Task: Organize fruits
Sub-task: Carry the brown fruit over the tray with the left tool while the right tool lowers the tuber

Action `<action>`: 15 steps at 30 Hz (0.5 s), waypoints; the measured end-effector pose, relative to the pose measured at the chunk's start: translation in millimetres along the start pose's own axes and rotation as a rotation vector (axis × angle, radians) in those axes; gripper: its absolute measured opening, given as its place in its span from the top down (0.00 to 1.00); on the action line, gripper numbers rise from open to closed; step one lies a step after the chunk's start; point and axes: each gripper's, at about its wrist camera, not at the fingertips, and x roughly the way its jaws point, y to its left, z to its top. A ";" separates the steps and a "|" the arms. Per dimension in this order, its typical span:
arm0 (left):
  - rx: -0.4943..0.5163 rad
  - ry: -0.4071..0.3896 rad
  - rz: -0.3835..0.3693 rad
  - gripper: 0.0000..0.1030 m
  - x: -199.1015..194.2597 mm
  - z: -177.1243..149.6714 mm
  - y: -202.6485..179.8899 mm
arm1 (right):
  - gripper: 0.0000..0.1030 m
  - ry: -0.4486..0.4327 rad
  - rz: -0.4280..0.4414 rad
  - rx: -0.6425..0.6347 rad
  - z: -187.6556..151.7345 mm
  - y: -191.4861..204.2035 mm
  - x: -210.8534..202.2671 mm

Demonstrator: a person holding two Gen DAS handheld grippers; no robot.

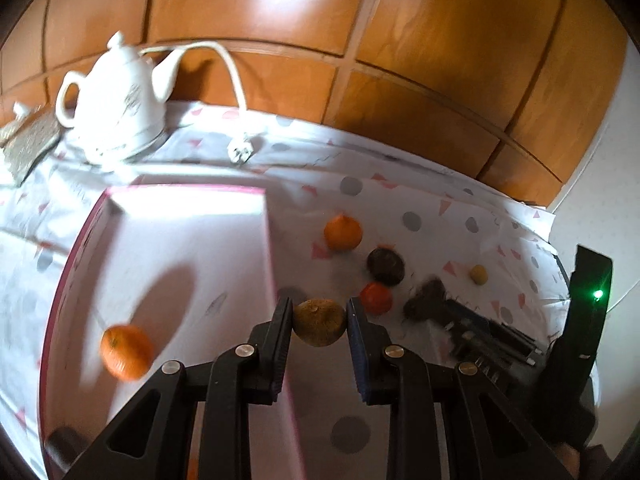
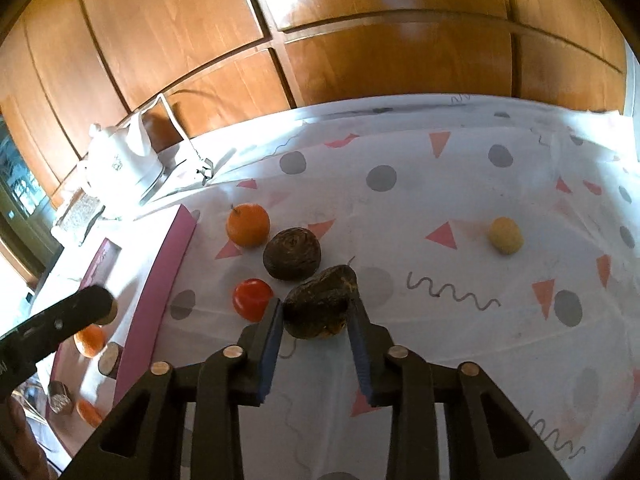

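My left gripper [image 1: 319, 322] is shut on a brownish-yellow round fruit [image 1: 319, 322], held above the right wall of a white box with pink rim [image 1: 272, 248]. One orange [image 1: 126, 352] lies in the box. My right gripper [image 2: 318, 312] is shut on a dark brown pointed fruit [image 2: 320, 306] just above the cloth; it also shows in the left wrist view [image 1: 426, 298]. On the cloth lie an orange [image 2: 247, 224], a dark round fruit [image 2: 292, 253], a red tomato [image 2: 252, 298] and a small yellow fruit [image 2: 505, 235].
A white teapot [image 1: 116, 96] with a cord and plug [image 1: 240, 152] stands at the back left, by a wooden panelled wall. The patterned tablecloth [image 2: 460, 340] covers the table. Small round objects [image 2: 109, 360] and another orange [image 2: 90, 340] sit inside the box.
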 end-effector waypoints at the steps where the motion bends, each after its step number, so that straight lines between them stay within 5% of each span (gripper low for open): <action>1: -0.006 0.003 -0.002 0.73 -1.4 -2.0 3.8 | 0.84 -0.008 -0.006 -0.010 0.5 2.2 -0.9; 8: -0.014 -0.017 0.001 0.73 -14.4 -7.8 17.0 | 0.83 0.000 -0.038 -0.019 4.2 4.3 1.6; 11: -0.010 -0.023 -0.006 0.73 -18.7 -10.5 17.8 | 0.67 0.031 -0.069 0.003 8.5 2.6 7.6; 15: 0.003 -0.034 -0.007 0.73 -23.6 -12.1 17.7 | 0.62 0.049 -0.076 0.022 10.2 2.6 12.3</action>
